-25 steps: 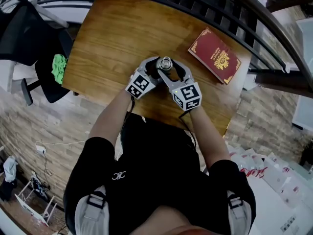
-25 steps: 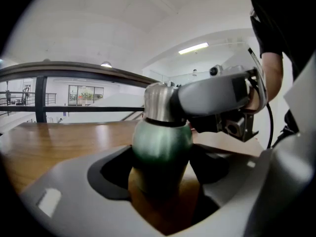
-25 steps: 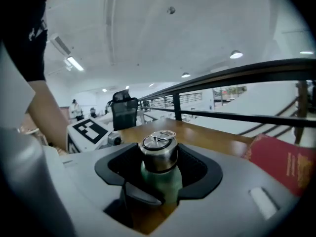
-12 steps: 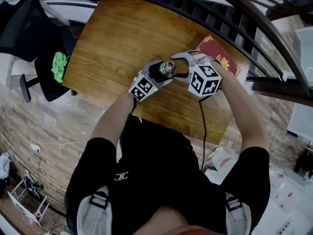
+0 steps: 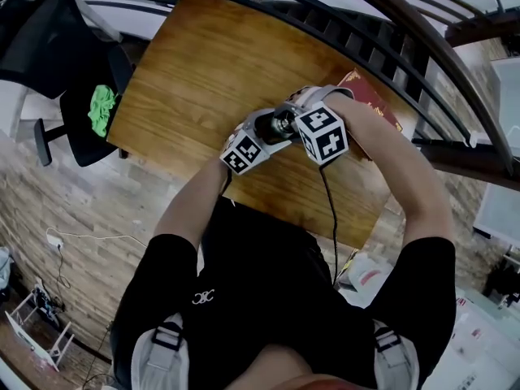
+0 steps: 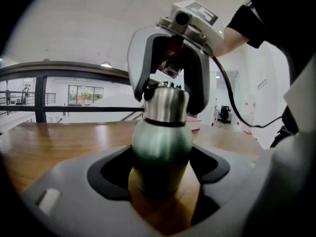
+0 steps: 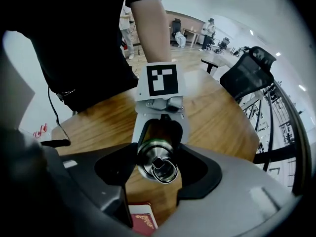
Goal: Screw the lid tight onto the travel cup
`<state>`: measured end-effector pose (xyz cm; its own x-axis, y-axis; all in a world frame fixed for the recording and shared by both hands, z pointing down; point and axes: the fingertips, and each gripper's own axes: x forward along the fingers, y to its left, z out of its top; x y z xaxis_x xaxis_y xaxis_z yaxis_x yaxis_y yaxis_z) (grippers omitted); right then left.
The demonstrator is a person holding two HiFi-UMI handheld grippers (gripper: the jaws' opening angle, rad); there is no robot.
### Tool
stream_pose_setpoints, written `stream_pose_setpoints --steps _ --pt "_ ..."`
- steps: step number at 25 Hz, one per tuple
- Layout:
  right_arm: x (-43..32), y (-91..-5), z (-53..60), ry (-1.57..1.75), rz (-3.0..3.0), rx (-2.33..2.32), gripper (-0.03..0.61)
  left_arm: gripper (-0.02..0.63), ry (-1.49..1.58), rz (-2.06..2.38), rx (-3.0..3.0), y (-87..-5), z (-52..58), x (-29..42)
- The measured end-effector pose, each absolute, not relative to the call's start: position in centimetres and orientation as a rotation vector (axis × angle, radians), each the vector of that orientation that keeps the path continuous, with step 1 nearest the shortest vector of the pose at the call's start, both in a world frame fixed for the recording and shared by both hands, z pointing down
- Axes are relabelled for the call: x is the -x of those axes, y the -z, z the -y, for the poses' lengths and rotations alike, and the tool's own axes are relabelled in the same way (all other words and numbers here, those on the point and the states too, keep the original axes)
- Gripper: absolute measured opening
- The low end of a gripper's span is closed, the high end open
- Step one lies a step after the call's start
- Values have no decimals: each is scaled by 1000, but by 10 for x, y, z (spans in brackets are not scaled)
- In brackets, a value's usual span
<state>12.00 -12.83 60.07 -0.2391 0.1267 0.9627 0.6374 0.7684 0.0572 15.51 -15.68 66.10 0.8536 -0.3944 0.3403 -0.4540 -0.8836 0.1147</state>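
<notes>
The travel cup (image 6: 162, 142) has a green body and a steel lid (image 6: 166, 102) with a ring on top (image 7: 159, 168). It stands on the wooden table (image 5: 195, 71). My left gripper (image 6: 160, 169) comes in low from the near side and is shut on the cup's body. My right gripper (image 7: 158, 164) points steeply down over the cup, and its fingers (image 6: 140, 78) close in on both sides of the lid. In the head view the two grippers (image 5: 268, 130) (image 5: 292, 114) meet at the cup (image 5: 281, 123).
A red book (image 5: 372, 97) lies on the table just beyond my right hand, and its corner shows under my right gripper (image 7: 143, 223). A black railing (image 5: 366, 31) runs along the table's far edge. An office chair with a green cloth (image 5: 99, 108) stands at the left.
My right gripper has swung from the near side of the cup round to its right and rolled over, now pointing steeply down on the lid. The left gripper and cup have stayed put.
</notes>
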Motion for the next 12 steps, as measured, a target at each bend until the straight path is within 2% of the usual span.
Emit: stream_pose_setpoints --steps 5,12 --pt "-119 -598 131 437 1922 520 253 414 -464 657 -2845 -662 157 -155" --pt "-113 -586 141 175 2338 124 253 414 -467 661 -2848 -661 157 -154"
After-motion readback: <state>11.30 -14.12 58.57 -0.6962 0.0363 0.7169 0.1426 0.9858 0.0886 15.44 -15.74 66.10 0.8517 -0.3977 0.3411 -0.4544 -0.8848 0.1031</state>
